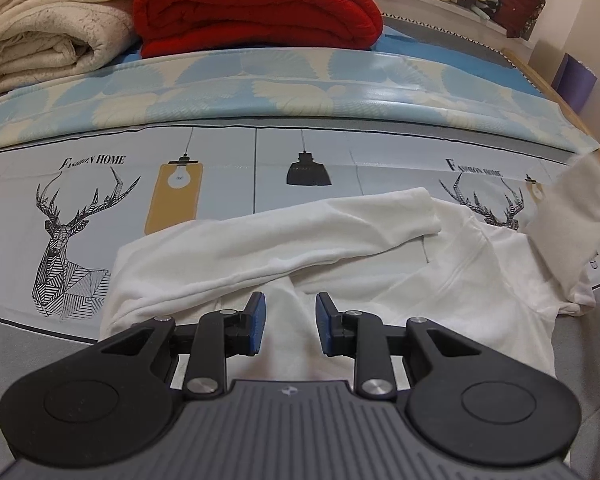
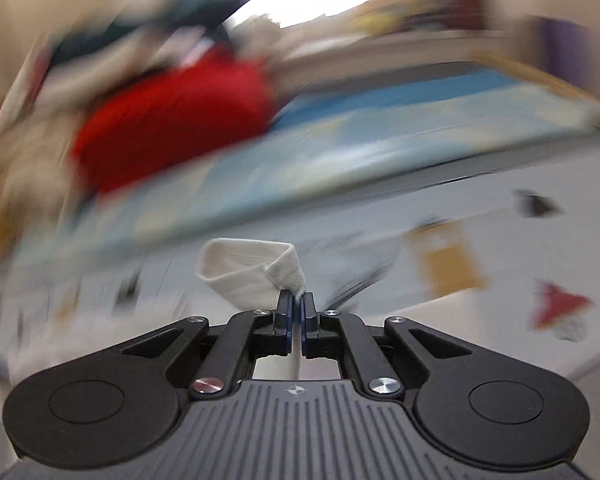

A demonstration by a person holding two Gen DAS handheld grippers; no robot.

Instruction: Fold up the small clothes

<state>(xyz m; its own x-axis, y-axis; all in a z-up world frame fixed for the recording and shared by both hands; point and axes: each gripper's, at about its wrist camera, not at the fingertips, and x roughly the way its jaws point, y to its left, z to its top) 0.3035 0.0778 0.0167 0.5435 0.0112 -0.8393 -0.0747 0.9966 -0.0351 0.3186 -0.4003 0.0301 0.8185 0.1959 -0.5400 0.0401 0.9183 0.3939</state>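
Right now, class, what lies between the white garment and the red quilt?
In the left wrist view: printed bedsheet, then a folded blue leaf-patterned mat, between the white garment and red quilt.

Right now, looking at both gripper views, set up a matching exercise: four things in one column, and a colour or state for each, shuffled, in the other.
Things:
1. left gripper
2. right gripper
3. folded quilt
4. stacked blankets

States:
A. red
B. cream
C. shut on a white cuff
D. open over the white shirt

Pairs: 1-D, 2-C, 3-A, 4-B
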